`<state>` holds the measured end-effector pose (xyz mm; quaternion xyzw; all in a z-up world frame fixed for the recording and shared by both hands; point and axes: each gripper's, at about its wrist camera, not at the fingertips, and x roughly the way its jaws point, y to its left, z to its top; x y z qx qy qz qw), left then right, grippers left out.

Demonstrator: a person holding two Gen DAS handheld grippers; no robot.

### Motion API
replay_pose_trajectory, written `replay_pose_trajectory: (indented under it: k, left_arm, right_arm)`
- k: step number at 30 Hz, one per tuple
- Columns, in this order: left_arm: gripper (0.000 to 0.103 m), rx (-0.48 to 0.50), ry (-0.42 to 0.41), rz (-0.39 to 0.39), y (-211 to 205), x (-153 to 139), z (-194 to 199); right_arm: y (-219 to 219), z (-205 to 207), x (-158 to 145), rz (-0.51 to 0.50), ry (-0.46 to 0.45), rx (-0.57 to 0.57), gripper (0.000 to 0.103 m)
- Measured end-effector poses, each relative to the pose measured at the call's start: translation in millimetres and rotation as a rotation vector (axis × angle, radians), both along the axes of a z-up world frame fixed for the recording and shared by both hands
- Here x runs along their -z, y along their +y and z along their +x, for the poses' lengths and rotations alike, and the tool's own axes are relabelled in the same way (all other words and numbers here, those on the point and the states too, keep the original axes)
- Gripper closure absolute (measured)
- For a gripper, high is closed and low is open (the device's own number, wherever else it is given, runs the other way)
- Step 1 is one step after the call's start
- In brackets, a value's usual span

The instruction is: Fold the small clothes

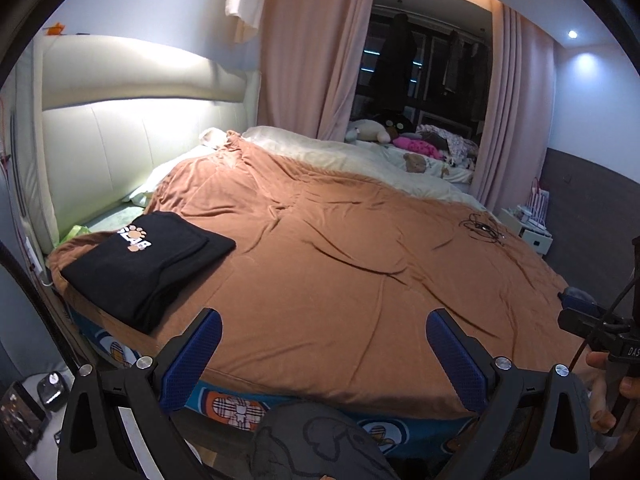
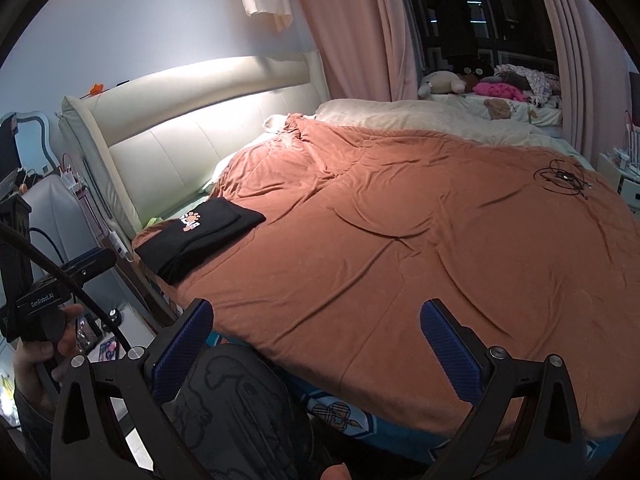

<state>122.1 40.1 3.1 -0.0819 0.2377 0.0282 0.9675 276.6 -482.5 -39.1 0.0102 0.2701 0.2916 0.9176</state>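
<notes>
While both tongs hung above the near edge of the bed (image 1: 100, 128), neither one held anything. The left tongs (image 1: 323, 354) stood wide apart, their blue pads (image 1: 456, 364) spread with only the brown blanket (image 1: 340, 248) showing between them. The right tongs (image 2: 316, 346) were just as wide apart, over the same edge of the blanket (image 2: 400, 220).

A black folded garment (image 1: 148, 260) lay on the blanket near the head end of the bed, close to the cream padded headboard (image 1: 120, 92). It lay flat as a neat rectangle, with a white and orange paw print (image 1: 135, 238) facing up on its top layer. In the right wrist view the same garment (image 2: 204, 236) lay well apart from the tongs, on the left side of the bed near the corner.

A grey garment with a line drawing (image 1: 316, 440) sat low in the left wrist view, below the bed's edge and between the two fingers of the tongs, though not touched by them. In the right wrist view that grey cloth (image 2: 236, 408) lay just beside the left-hand pad; whether it touched the pad could not be told.

A tangle of thin black cable (image 1: 482, 228) lay on the far right part of the blanket. Beyond the blanket a cream cover (image 1: 360, 160) stretched toward pink curtains (image 1: 316, 48), and soft toys (image 1: 384, 128) were heaped by the dark window. A hand (image 2: 48, 356) gripped the handle of the left tool at the edge of the right wrist view.
</notes>
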Motion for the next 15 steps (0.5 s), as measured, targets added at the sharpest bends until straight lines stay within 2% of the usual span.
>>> replay_pose_trajectory:
  k: [15]
  left_arm:
    - [0.0, 0.024, -0.009, 0.021, -7, 4, -14]
  right_arm:
    - [-4, -14, 7, 0.021, -0.001, 0.028, 0.0]
